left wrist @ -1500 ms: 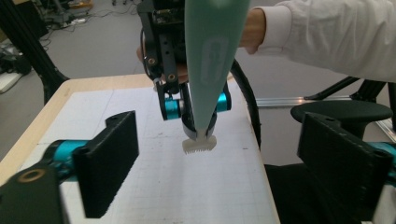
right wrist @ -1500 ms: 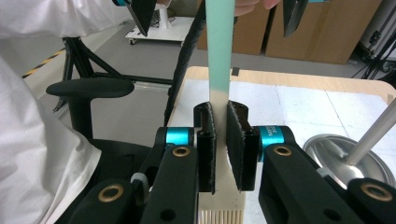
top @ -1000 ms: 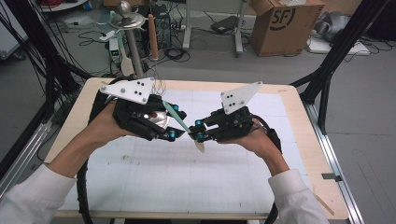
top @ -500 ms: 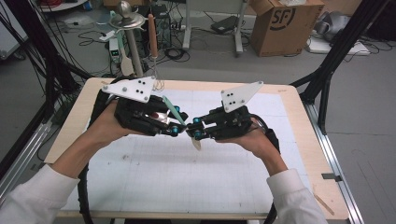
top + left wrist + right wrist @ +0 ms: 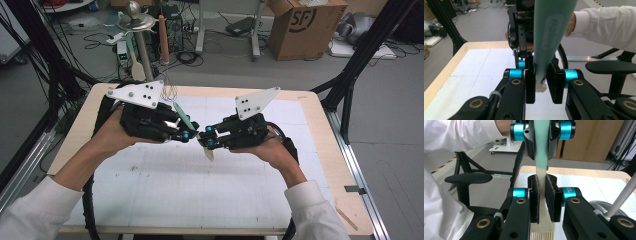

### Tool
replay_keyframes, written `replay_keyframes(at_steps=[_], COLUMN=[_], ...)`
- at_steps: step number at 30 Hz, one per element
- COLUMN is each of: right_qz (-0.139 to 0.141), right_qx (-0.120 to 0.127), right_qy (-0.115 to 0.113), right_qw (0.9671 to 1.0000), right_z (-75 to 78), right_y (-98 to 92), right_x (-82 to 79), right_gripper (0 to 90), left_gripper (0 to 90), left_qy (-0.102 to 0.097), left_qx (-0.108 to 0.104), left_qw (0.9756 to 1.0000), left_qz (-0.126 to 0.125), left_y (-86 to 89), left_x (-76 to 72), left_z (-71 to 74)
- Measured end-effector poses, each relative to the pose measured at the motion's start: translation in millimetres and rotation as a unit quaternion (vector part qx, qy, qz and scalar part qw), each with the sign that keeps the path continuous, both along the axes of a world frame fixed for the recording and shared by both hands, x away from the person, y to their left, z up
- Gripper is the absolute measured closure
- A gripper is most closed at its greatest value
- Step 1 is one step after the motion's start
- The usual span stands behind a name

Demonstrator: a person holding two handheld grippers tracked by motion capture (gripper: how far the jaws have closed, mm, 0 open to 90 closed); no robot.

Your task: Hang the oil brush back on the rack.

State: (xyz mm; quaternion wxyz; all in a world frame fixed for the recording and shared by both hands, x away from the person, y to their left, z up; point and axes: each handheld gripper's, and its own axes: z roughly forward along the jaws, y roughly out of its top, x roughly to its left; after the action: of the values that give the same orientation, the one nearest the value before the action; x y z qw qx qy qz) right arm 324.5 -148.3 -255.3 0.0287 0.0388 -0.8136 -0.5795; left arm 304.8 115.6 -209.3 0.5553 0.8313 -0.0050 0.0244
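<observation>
Left hand-held gripper (image 5: 186,136) closed onto brush (image 5: 184,120), handle pointing up-left

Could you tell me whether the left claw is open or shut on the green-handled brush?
Shut on it: the left claw has just been closing, and its pads now press the brush.

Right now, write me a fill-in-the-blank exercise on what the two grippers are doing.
1. The right gripper is shut on the ____ end of the silicone brush.
2. The brush's handle is ____ in colour.
3. The left gripper, whose jaws have just been closing, grips the brush by its ____.
4. The brush is held above a wooden ____.

Missing words: bristle; green; handle; table
</observation>
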Motion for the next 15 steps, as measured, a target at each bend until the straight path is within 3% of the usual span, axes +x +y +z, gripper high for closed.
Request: replay_keyframes(at_steps=[8, 15], right_qz=[-0.008, -0.046], right_qx=[0.001, -0.021], right_qy=[0.003, 0.018], right_qw=[1.0, 0.9985], right_z=[-1.0, -5.9], right_y=[2.5, 2.2], right_x=[1.1, 2.3], right_gripper=[80.0, 53.5], left_gripper=[79.5, 79.8], left_qy=[0.001, 0.014], left_qx=[0.003, 0.018], left_qw=[0.9999, 0.9989], left_qz=[0.015, 0.042], left_y=[1.7, 7.4], left_x=[0.0, 3.1], left_z=[1.3, 2.6])
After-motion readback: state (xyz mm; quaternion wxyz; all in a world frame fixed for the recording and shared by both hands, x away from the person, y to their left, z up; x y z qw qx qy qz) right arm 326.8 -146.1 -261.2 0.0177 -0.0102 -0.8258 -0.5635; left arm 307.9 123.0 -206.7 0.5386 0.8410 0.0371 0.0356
